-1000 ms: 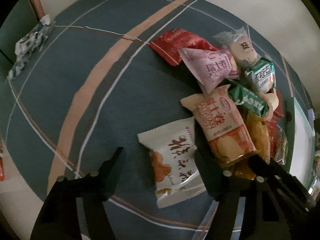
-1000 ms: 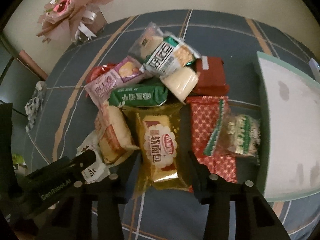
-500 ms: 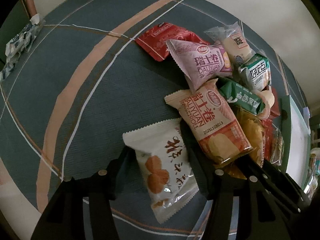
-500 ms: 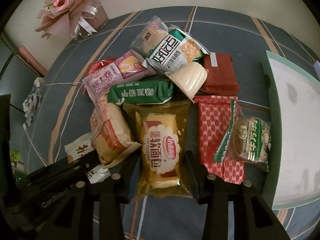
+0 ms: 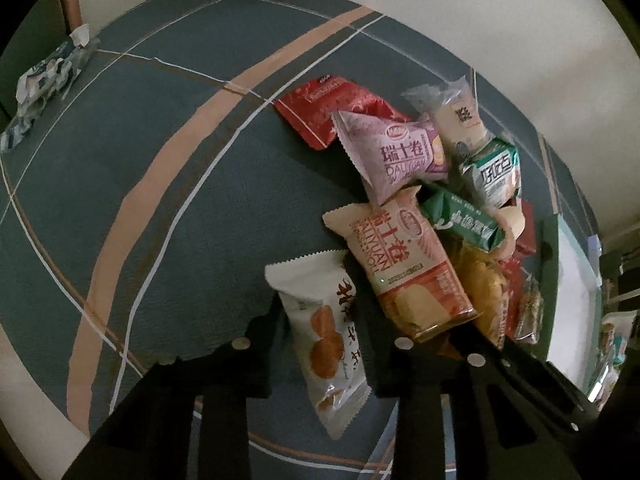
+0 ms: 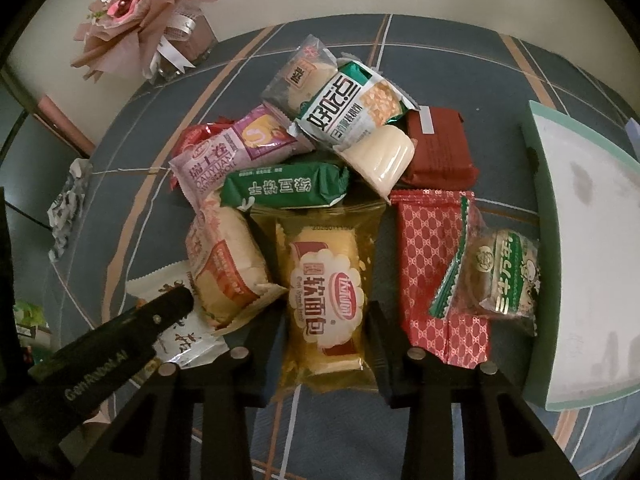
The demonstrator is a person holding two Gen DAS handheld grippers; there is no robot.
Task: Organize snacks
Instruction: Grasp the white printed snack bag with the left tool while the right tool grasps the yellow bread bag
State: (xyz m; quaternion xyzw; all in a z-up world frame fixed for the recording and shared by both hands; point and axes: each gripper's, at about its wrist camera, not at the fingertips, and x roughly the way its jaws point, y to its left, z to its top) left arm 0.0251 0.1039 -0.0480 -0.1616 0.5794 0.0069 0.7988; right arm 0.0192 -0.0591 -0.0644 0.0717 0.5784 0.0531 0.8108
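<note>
Left wrist view, nearest first: the left gripper has its fingers spread on either side of a white pastry packet, which lies flat on the plaid tablecloth at the near edge of the snack pile; the pads look just beside its edges, not yet pressing. Right wrist view shows the same stance: the right gripper is spread around a yellow soft-bread packet, with the orange Swiss-roll packet just to its left and a red patterned packet to its right. Beyond these lie a green packet, a pink Swiss-roll packet and a white-and-green cracker packet, heaped and overlapping. A pale tray with a green rim sits beside the pile on the right, and a bouquet stands far back.

The step in hand looks like a paired grasp, one packet for each gripper. Next, each needs to close on its packet's sides, gently since the wrappers are soft and slippery, then lift clear without dragging neighbours, presumably toward the tray.
</note>
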